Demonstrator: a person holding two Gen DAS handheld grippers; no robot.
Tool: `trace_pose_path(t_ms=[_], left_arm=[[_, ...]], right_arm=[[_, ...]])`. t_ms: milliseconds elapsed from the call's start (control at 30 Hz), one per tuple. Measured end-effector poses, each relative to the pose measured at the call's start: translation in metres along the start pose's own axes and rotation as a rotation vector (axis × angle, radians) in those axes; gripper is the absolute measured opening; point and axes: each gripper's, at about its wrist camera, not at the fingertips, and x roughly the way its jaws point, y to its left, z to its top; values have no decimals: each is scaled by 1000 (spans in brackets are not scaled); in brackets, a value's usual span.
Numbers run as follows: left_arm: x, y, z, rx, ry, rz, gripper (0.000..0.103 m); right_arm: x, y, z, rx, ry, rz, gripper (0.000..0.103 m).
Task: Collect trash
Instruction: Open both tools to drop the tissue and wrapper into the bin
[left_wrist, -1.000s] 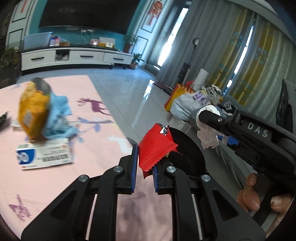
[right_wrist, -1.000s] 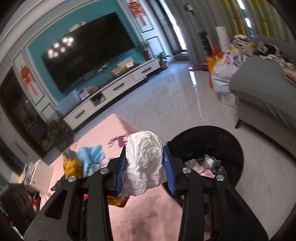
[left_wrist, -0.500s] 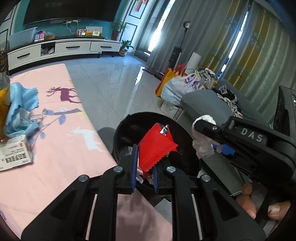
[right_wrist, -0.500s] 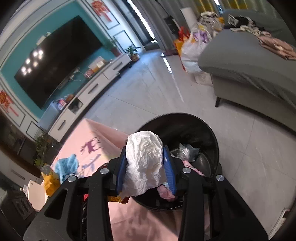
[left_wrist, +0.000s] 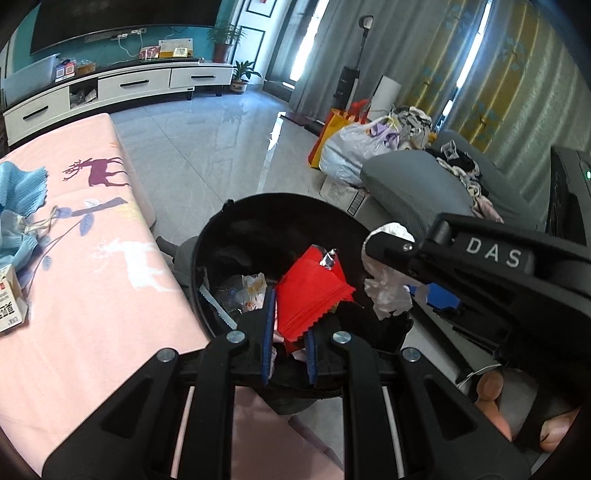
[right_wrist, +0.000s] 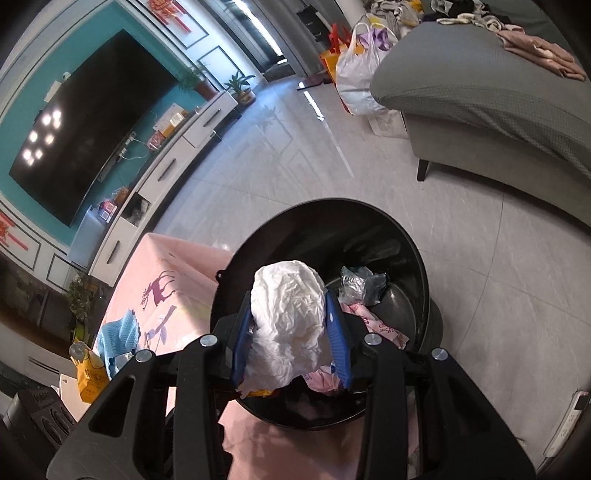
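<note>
My left gripper (left_wrist: 289, 314) is shut on a red foil wrapper (left_wrist: 310, 291), held over the open mouth of a black round trash bin (left_wrist: 221, 225) beside the table. My right gripper (right_wrist: 290, 325) is shut on a crumpled white tissue (right_wrist: 286, 314), which hangs over the same bin (right_wrist: 406, 240). In the left wrist view that right gripper (left_wrist: 397, 273) reaches in from the right with the tissue (left_wrist: 388, 284) above the bin's right side. Wrappers and a silver foil scrap (right_wrist: 360, 282) lie inside the bin.
The table wears a pink cloth with deer prints (left_wrist: 92, 295). On it lie a blue knitted cloth (left_wrist: 18, 192), a white carton (left_wrist: 9, 302) and a yellow packet (right_wrist: 90, 376). A grey sofa (right_wrist: 498, 96), full shopping bags (left_wrist: 354, 144) and a TV cabinet (left_wrist: 110, 88) ring the tiled floor.
Both grippers have moved off the table to the right and down, and now hang over the bin. The red wrapper and the tissue stay clamped.
</note>
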Motion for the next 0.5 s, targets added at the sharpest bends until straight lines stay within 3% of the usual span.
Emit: trace_pose_path(t_ms=[500], left_arm=[[21,-4,2,-14,56,5,15]], right_arm=[[14,2,2,7,34,-49,38]])
